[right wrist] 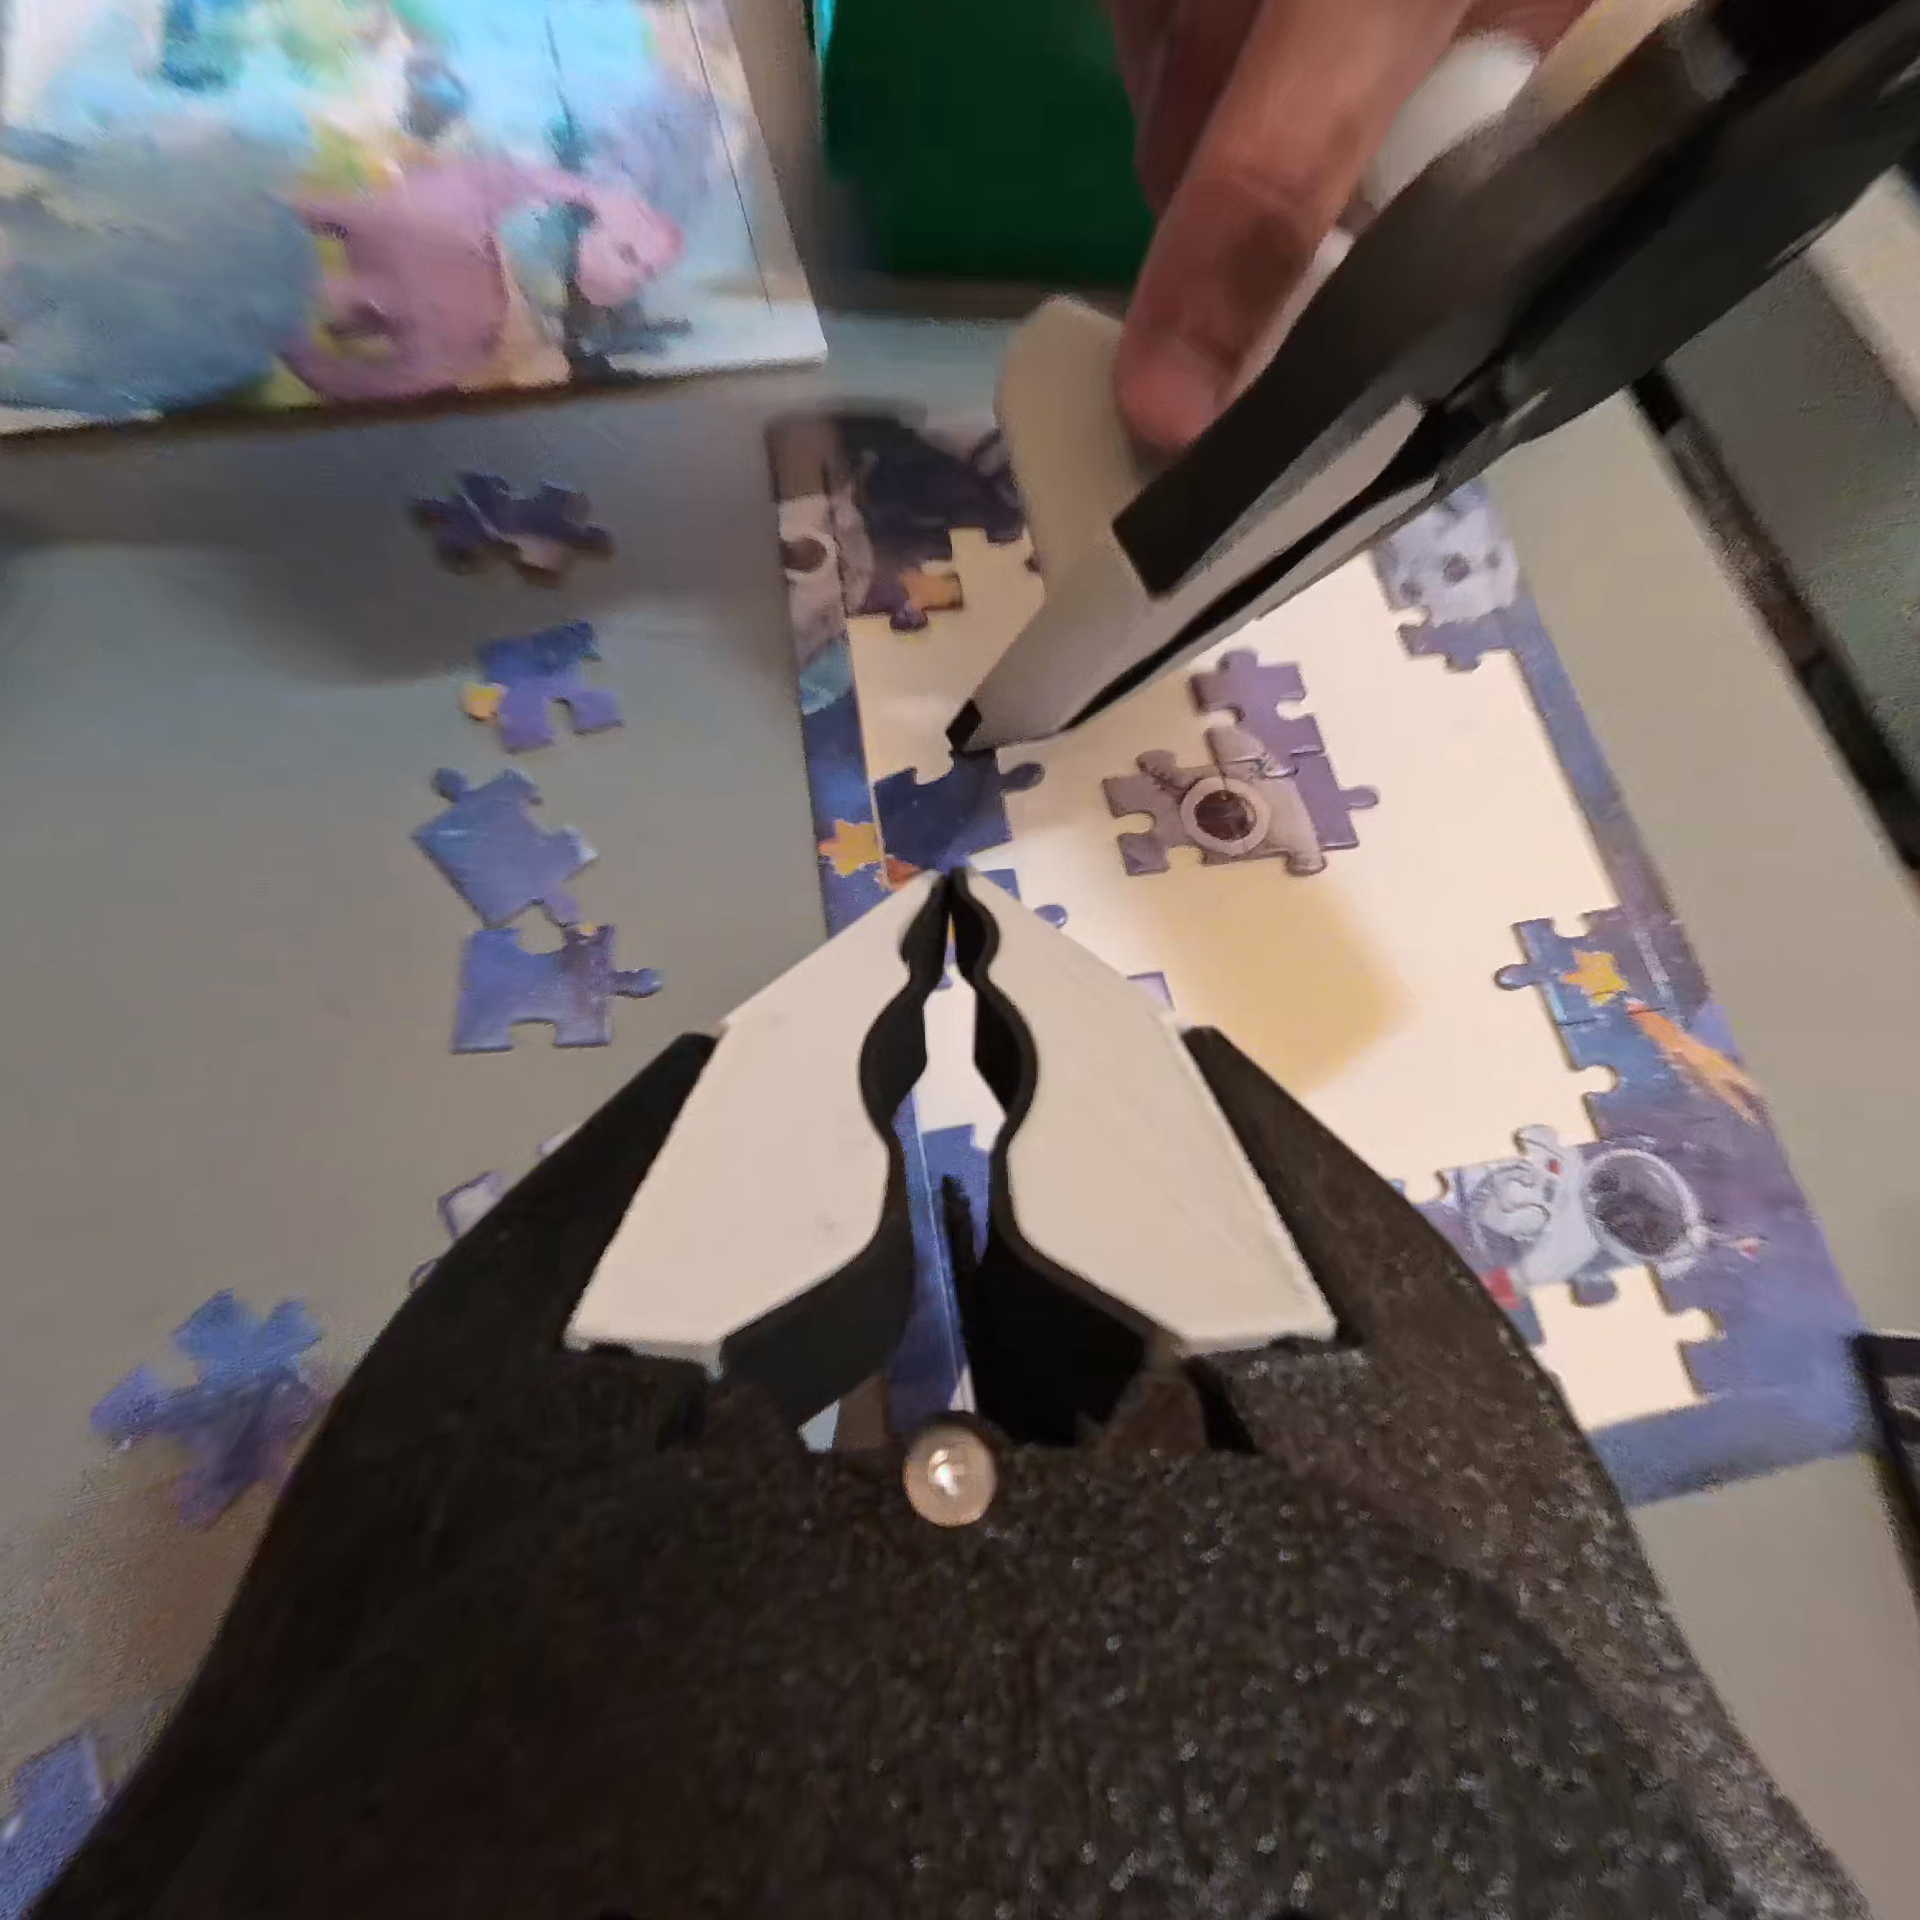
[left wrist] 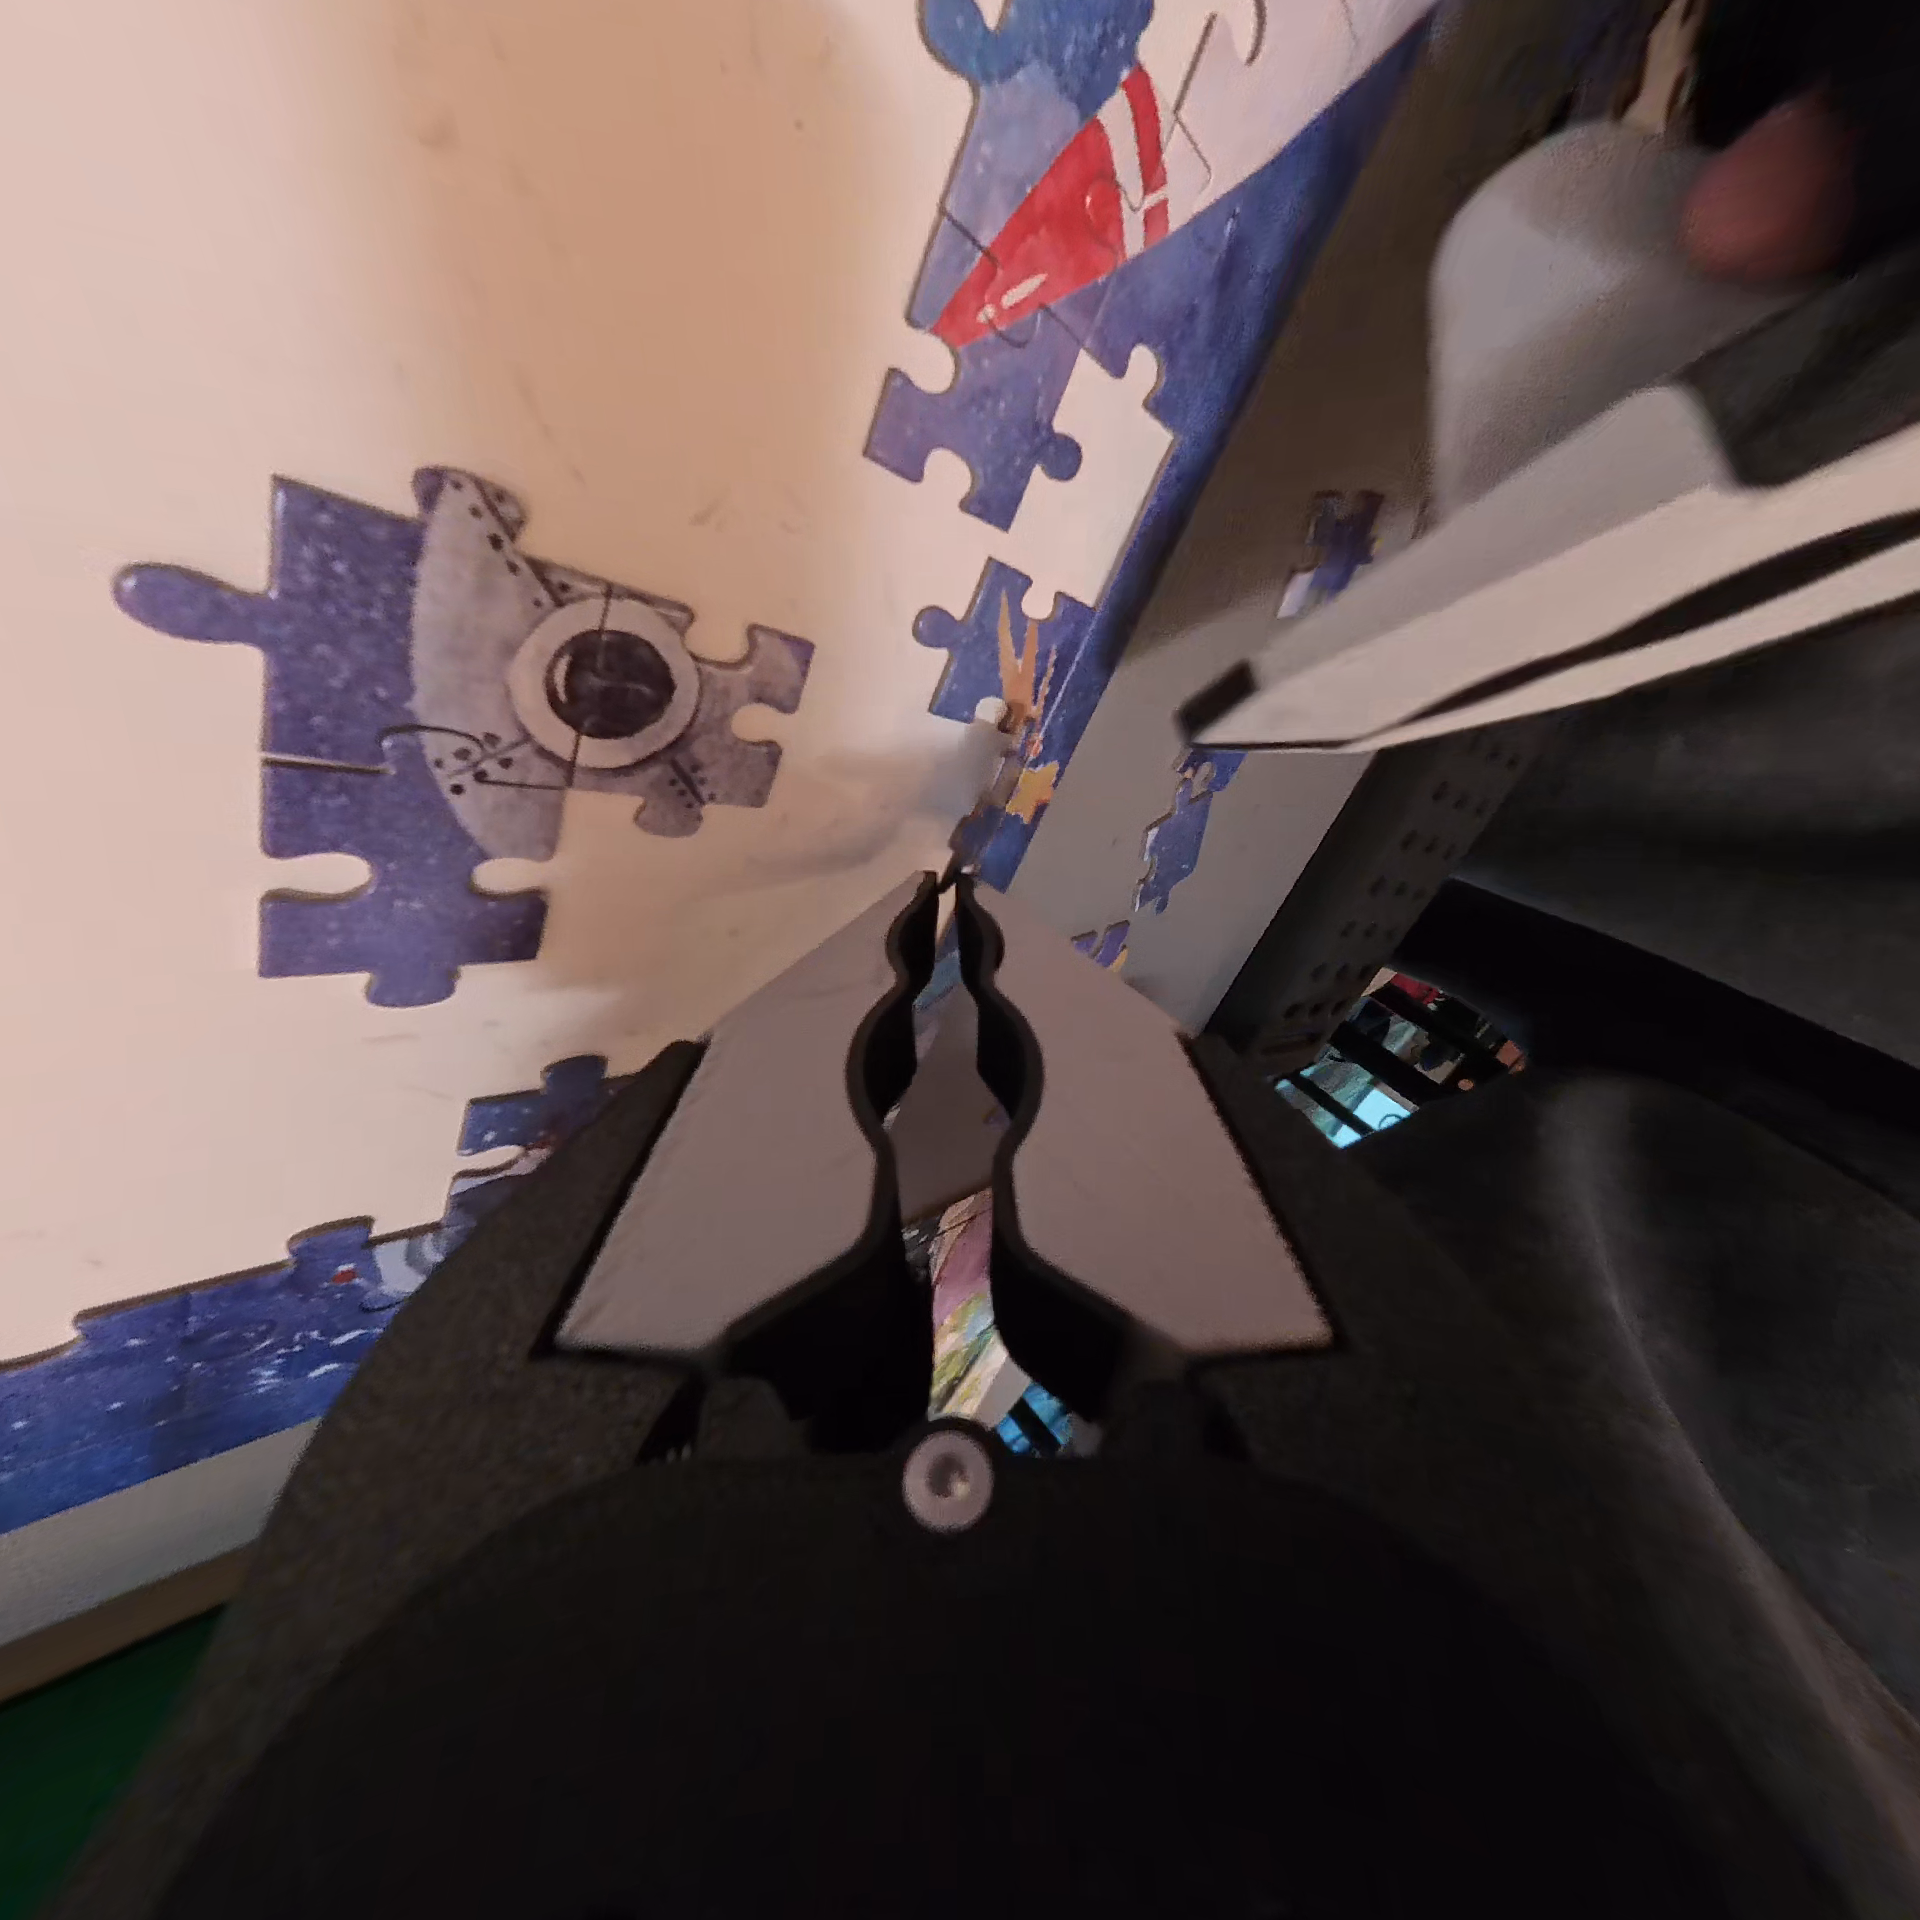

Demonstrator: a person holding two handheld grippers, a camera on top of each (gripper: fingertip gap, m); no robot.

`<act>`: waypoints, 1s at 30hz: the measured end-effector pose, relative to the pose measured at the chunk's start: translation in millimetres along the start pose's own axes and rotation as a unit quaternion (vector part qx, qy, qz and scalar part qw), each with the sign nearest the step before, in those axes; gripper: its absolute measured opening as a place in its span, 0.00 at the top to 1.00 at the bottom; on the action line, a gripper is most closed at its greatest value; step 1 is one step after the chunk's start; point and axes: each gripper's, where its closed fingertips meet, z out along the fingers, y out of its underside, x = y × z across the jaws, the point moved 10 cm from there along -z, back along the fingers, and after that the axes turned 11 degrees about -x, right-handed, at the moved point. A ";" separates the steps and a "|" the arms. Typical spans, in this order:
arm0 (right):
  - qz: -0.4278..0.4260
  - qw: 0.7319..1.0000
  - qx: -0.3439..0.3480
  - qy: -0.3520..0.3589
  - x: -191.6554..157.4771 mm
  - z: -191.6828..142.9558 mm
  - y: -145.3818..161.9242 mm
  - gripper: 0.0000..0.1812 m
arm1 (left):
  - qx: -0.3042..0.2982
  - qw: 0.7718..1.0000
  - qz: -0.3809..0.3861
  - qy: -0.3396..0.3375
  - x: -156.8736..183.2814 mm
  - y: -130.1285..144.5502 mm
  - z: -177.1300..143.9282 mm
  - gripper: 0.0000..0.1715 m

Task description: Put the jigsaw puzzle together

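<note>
Two grippers clenched empty, left gripper and right gripper tips at puzzle tray edge

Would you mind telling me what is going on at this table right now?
A person is assembling a blue space-themed jigsaw puzzle in its cream-floored tray using two handheld grippers. The left gripper and right gripper, both with fingers closed, press their tips on a blue edge piece by the tray's border. A joined grey spacecraft cluster lies loose inside the tray, and loose blue pieces wait on the grey table.
</note>
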 end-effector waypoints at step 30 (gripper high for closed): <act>-0.024 1.000 0.001 0.012 14.1 9.2 2.2 1.00 | 0.294 0.933 -0.062 -0.199 45.2 47.8 2.2 0.97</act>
